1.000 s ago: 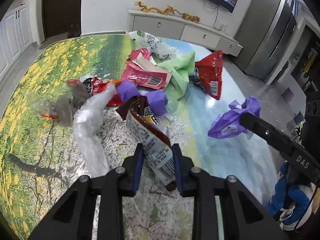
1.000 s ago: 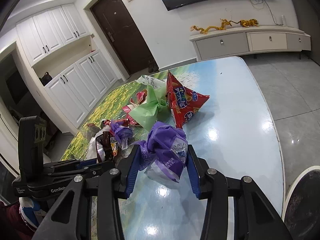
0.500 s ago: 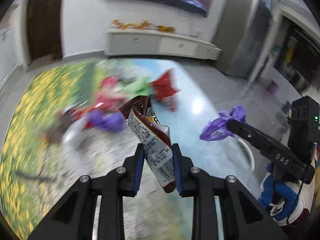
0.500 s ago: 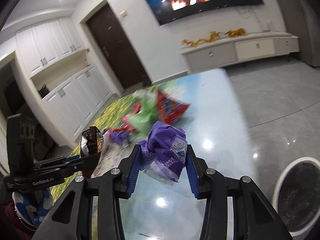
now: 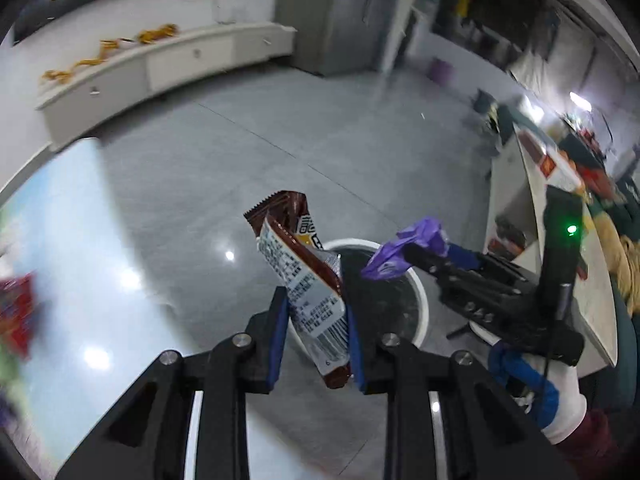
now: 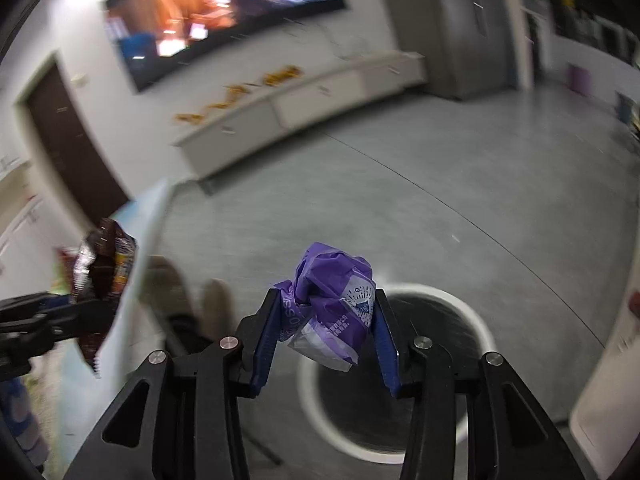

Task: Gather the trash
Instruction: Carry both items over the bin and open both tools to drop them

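**Both wrappers over the bin**

Grey tile floor, bin (image 6: 394, 380) below: white rim, dark liner, contents not visible. Left gripper (image 5: 316, 330) clamped on brown snack wrapper (image 5: 302, 276); right gripper (image 6: 326, 330) clamped on crumpled purple wrapper (image 6: 332, 300). Both look light, limp, slick; best pinched mid-body. Table edge (image 5: 52, 248) left.

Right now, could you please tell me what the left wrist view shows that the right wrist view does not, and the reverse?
Only the left wrist view: a cluttered counter at far right, and the right device's green light.
Only the right wrist view: a dark door and the wall screen's blurred picture.
Both: the brown wrapper in the left tongs, the purple wrapper in the right tongs, the white-rimmed bin, and the low cabinet.
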Demonstrator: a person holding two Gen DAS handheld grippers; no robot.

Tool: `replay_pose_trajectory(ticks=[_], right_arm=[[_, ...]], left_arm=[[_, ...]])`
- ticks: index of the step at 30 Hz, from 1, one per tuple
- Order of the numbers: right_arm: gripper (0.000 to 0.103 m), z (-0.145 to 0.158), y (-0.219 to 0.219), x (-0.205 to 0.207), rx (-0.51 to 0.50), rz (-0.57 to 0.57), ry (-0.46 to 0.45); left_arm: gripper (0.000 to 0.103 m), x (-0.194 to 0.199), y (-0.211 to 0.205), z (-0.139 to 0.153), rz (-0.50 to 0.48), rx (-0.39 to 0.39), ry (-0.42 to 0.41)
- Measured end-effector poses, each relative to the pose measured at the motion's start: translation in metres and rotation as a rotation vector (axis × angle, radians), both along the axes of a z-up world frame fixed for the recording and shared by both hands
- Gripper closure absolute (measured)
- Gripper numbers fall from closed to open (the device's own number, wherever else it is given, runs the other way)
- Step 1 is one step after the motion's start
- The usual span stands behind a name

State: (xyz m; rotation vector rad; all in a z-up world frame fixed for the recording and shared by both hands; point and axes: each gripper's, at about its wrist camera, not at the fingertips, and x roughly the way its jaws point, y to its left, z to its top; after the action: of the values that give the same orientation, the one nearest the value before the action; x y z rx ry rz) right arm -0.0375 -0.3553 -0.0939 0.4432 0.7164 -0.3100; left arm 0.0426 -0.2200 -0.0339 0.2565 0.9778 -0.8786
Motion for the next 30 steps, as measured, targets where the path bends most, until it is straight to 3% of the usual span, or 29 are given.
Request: replay_pose_trajectory(ticks=[6, 10, 14, 22, 30], right_arm=[[0.052, -0.054, -0.055, -0.002, 0.064, -0.067, 0.129], [0.047, -0.077, -0.073, -0.003, 0.079, -0.088, 0.176], [0.046, -0.089, -0.084, -0.010, 0.081, -0.116, 0.200], [0.046, -0.072, -0.064, -0.003, 0.030, -0.134, 0.210], [0.046, -0.020, -0.023, 0.004, -0.023, -0.069, 0.107]], left_arm=[[0.076, 0.010, -0.064, -0.035, -0.086, 0.035, 0.107], [0.054, 0.012, -0.085, -0.053, -0.108, 0.035, 0.177], [0.052, 0.011, -0.085, -0.056, -0.102, 0.028, 0.199], [0.052, -0.001, -0.060, -0.033, -0.038, 0.040, 0.046], [0.052, -0.001, 0.027, -0.001, 0.111, 0.031, -0.079]])
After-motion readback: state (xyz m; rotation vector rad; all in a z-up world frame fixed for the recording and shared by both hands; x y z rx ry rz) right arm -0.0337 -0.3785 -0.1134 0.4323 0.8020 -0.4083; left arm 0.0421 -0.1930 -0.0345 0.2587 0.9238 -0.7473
